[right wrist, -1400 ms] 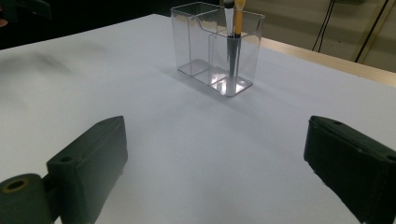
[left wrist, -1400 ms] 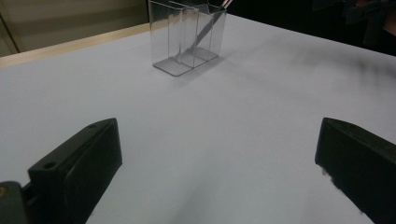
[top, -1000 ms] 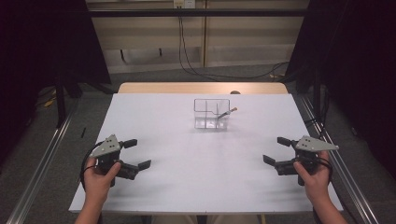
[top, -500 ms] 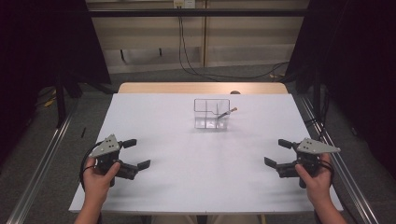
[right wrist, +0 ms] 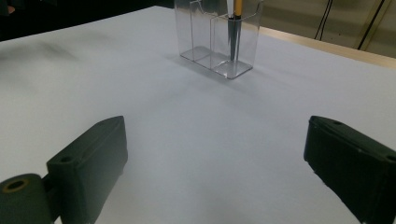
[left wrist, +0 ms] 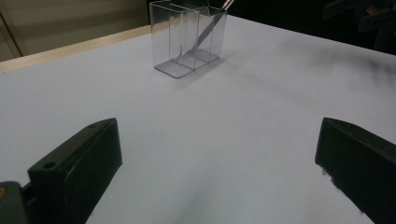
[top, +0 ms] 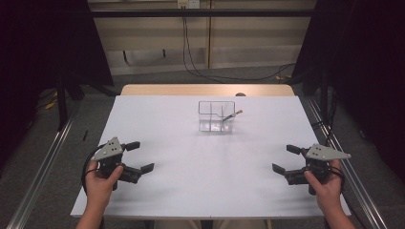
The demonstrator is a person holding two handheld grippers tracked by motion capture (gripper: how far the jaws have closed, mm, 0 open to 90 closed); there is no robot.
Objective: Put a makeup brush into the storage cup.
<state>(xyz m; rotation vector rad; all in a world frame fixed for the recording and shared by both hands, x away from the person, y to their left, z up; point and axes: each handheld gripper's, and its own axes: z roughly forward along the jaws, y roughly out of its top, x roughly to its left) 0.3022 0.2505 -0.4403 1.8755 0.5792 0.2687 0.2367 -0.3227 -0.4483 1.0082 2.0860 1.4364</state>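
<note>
A clear plastic holder (top: 216, 117) with compartments stands on the white table (top: 191, 181), toward the far middle. One pen (top: 232, 116) leans in its right compartment, tip down, as the left gripper view (left wrist: 205, 32) and the right gripper view (right wrist: 235, 28) also show. My left gripper (top: 140, 156) is held near the table's front left, jaws wide apart and empty. At the front right, my right gripper (top: 285, 159) is open too, with nothing between its jaws. Both are far from the holder (left wrist: 187, 39).
The white sheet covers most of a wooden table whose far edge (top: 205, 89) shows bare. Metal rails (top: 43, 167) run along both sides. Cables (top: 200, 67) hang by the back wall. Dark curtains flank the table.
The right gripper has drifted slightly outward and toward the front edge. The left gripper has barely moved. Both stay open.
</note>
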